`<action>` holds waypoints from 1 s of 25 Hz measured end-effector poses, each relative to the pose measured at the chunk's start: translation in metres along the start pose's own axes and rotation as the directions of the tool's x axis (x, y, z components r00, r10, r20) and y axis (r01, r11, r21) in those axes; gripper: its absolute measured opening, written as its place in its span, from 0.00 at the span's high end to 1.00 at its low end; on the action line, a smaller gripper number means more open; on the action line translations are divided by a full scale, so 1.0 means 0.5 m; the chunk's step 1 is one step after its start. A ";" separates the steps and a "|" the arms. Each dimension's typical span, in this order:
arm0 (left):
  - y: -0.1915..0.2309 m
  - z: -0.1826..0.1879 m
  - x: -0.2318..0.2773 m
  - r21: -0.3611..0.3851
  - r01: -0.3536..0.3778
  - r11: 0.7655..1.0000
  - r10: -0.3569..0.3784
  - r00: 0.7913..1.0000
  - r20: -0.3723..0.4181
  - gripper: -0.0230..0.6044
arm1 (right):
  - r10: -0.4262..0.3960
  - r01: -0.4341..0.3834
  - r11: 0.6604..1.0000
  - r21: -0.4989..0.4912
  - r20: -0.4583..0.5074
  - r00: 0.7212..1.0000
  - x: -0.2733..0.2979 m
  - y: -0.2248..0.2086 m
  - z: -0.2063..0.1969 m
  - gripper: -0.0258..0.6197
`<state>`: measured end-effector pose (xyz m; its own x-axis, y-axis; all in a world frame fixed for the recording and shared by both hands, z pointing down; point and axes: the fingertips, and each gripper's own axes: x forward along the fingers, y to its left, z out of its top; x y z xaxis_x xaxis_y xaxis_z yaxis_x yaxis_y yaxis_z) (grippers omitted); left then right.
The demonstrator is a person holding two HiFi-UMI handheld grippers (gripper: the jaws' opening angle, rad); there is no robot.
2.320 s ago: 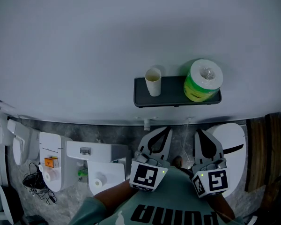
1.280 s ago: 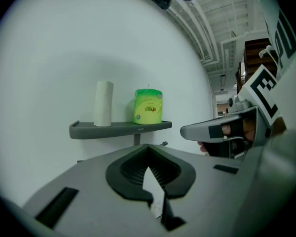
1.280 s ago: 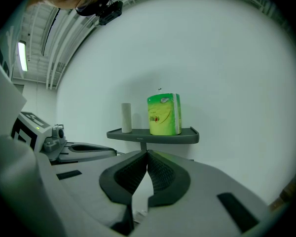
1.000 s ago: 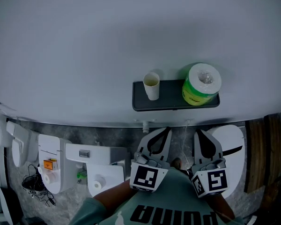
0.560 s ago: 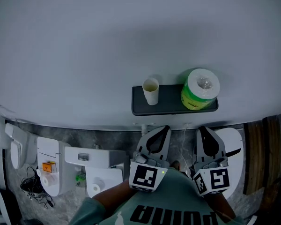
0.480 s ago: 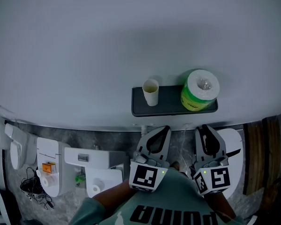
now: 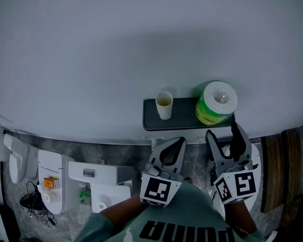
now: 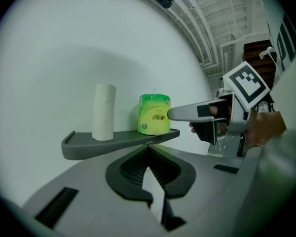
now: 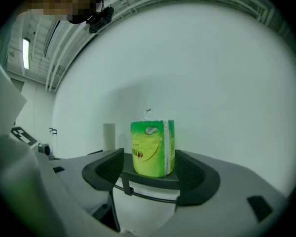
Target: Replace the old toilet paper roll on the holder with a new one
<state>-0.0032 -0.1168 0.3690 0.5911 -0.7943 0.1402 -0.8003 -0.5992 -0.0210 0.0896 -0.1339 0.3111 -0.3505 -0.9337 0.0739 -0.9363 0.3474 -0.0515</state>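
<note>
A dark grey shelf (image 7: 185, 117) with a low raised rim juts level from the pale wall (image 7: 141, 44), and two things stand upright on it, well apart, with bare shelf top between them. Toward its 9 o'clock end in the head view stands a pale, bare cardboard tube (image 7: 164, 105), open end up. At the 3 o'clock end a toilet paper roll in green plastic wrap (image 7: 217, 103) sits on its flat end, close to the rim.
</note>
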 end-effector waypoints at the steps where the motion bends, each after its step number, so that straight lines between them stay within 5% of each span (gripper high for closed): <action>1: -0.001 -0.003 0.001 -0.002 0.005 1.000 -0.005 1.000 -0.007 0.96 | 0.003 -0.003 1.000 0.002 0.006 1.000 0.007 -0.003 0.007 0.47; 8: 0.009 -0.014 0.008 -0.011 0.003 1.000 -0.003 0.999 -0.032 0.96 | 0.049 -0.049 0.999 0.005 0.015 0.999 0.054 -0.015 0.037 0.35; 25: 0.064 -0.010 -0.007 0.009 -0.084 0.996 0.084 0.996 -0.003 0.96 | 0.087 -0.086 0.995 -0.042 0.014 0.996 0.123 -0.014 0.067 0.34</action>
<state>-0.0313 -0.1327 0.3726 0.5212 -0.8418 0.1404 -0.8464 -0.5309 -0.0412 0.0753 -0.1965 0.2827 -0.4301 -0.9011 0.0550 -0.9027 0.4299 -0.0161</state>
